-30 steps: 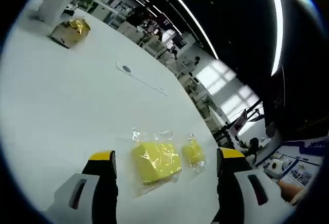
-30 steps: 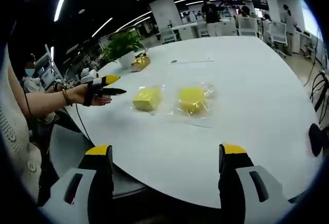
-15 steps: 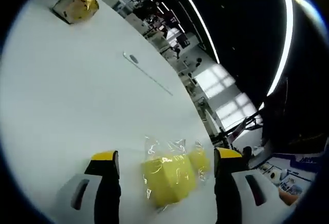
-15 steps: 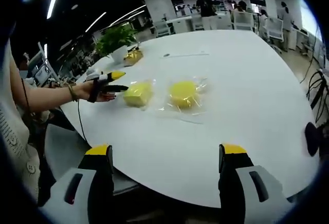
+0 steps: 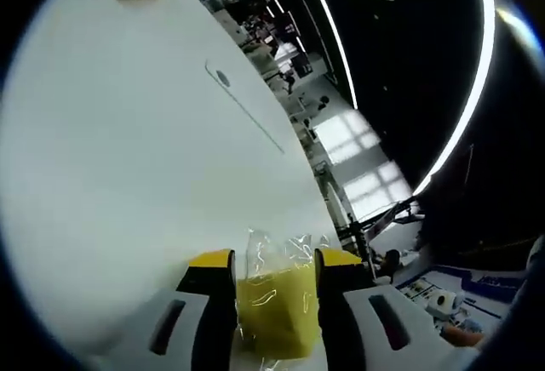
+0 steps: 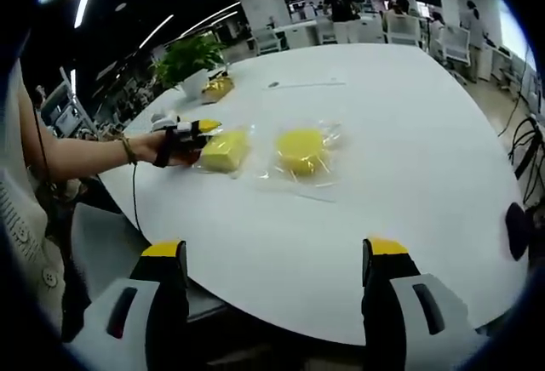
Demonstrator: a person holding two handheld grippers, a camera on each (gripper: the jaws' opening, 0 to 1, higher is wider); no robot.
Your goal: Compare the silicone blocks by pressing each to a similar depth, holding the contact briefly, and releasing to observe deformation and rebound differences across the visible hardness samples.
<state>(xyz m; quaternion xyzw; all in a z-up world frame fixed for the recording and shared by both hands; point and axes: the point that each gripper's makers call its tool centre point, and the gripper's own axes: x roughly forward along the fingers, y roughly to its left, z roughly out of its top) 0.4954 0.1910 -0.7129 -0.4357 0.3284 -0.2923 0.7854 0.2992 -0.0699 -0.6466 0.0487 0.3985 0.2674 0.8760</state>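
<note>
The first press of the comparison is judged to be under way: the square silicone block (image 5: 277, 311), sealed in a clear plastic bag, is clamped between the jaws of the left gripper (image 5: 274, 262), which are drawn in narrow against its two sides. In the right gripper view the same squeeze is seen from across the white table (image 6: 409, 184), where the left gripper (image 6: 197, 126) is held in a person's hand (image 6: 174, 145) at the near-left side of the block (image 6: 223, 151). Release and rebound are not yet to be observed, and the round silicone block (image 6: 301, 149) is taken to be untouched; it lies in its own bag just beside the square one, toward the middle of the table, and is left for the next press.

The square block is pale yellow and matt, with crinkled film standing up above it (whether its sides have bulged under the squeeze cannot be told through the glare on the plastic). The round block is a deeper yellow and disc-like.

The right gripper (image 6: 277, 256) is held wide and empty, well short of both samples, over the table's near edge
</note>
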